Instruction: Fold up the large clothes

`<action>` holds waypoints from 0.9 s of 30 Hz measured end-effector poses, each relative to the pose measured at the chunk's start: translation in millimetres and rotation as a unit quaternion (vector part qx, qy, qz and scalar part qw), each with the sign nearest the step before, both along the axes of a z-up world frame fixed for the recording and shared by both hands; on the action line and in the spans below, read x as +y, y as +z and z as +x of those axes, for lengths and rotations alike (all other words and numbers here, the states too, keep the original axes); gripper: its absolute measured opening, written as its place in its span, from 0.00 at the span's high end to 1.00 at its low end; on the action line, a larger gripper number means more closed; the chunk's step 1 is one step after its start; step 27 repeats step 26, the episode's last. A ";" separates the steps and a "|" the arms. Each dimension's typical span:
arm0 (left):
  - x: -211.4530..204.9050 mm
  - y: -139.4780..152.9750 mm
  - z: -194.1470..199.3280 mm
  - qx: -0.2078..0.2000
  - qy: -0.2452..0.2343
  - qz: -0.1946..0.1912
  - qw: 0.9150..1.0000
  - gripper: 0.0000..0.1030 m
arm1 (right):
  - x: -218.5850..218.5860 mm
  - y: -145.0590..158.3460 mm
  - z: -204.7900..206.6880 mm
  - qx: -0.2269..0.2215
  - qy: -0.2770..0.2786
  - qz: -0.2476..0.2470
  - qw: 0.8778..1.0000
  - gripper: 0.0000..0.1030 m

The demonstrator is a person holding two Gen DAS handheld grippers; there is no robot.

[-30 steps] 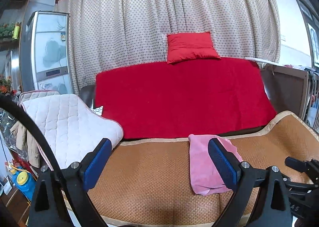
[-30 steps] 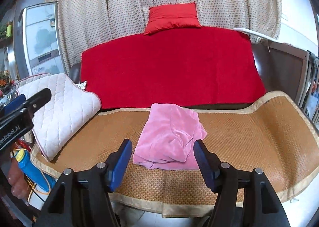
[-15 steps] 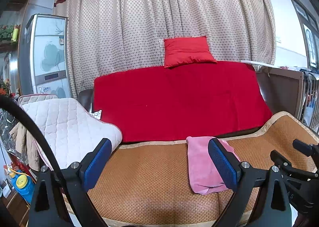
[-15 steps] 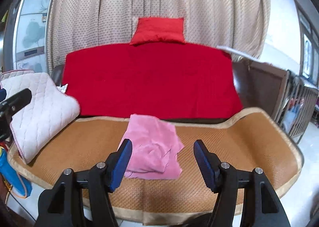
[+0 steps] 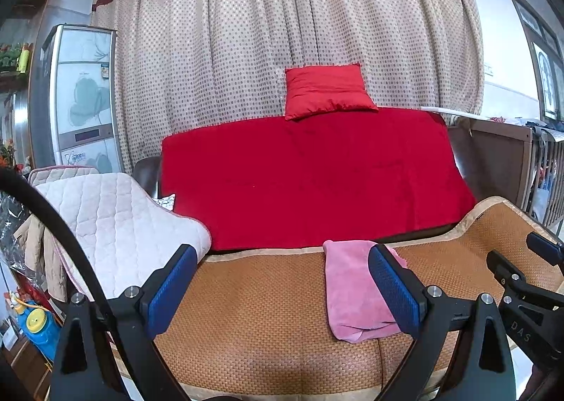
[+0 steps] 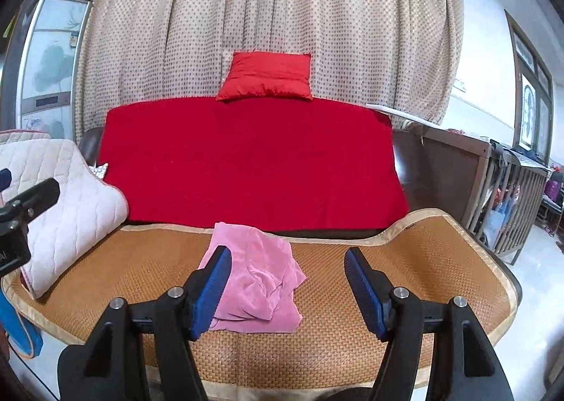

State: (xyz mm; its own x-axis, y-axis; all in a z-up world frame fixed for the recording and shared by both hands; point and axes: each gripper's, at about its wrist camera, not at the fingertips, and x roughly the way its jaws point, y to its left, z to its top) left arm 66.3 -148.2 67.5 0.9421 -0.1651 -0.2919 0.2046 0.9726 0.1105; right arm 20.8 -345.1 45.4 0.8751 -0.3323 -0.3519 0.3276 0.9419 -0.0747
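With jaws apart on both grippers, held clear of rumpled pink fleece garment [image 6: 257, 281] at 12 o'clock on woven rattan mat [image 6: 405, 281].

"DAS" on the right claw [image 5: 521, 330] body (other markings too blurred)

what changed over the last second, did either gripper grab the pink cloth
No grab. Both views have tilted up, showing more curtain, so both grippers were raised or tipped back. The right gripper and left gripper stay open and empty. The pink garment still lies crumpled, in the same folds, on the woven mat.
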 end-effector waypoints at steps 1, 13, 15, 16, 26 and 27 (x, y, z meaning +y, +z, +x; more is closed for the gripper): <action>0.5 1.1 0.2 0.000 -0.001 0.000 1.000 0.05 | 0.6 -0.1 -1.8 -0.001 0.000 -0.001 1.000 0.31; -1.5 0.4 -0.7 0.003 -0.015 -0.002 1.000 0.05 | 1.5 5.0 -6.5 -0.007 0.004 0.002 1.000 0.31; -2.4 -0.7 0.7 0.004 -0.016 -0.002 1.000 0.05 | 2.1 4.6 -6.6 -0.006 0.004 0.002 1.000 0.31; -3.1 -1.9 0.8 0.005 -0.017 -0.002 1.000 0.05 | 1.4 4.4 -5.6 -0.005 0.005 0.002 1.000 0.31; -8.2 -7.6 34.9 0.001 -0.055 -0.022 0.998 0.05 | -15.0 -3.6 30.0 0.023 0.018 0.012 1.000 0.31; -8.2 -7.6 34.9 0.001 -0.055 -0.022 0.998 0.05 | -15.0 -3.6 30.0 0.023 0.018 0.012 1.000 0.31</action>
